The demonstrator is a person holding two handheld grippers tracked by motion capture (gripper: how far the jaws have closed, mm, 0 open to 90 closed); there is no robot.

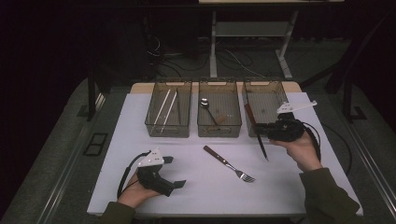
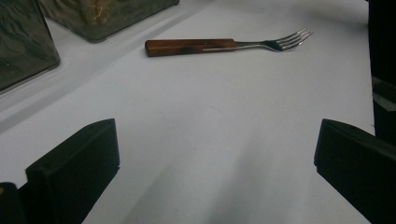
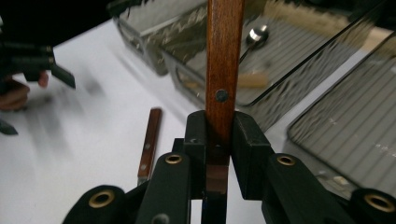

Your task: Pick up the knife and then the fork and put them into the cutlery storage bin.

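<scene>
Wooden-handled knife point(image 3: 223, 70) is clamped tight in the right gripper point(image 1: 275, 130), pads squeezing the handle, blade hanging down just in front of the right-hand bin point(image 1: 264, 100). I'd tip it level over that bin before letting go, so the blade doesn't snag the rim. Left gripper point(image 1: 170, 172) sits on the white mat point(image 1: 210, 186), jaws wide apart and holding nothing, with the fork point(image 2: 224, 44) lying ahead of it.
</scene>
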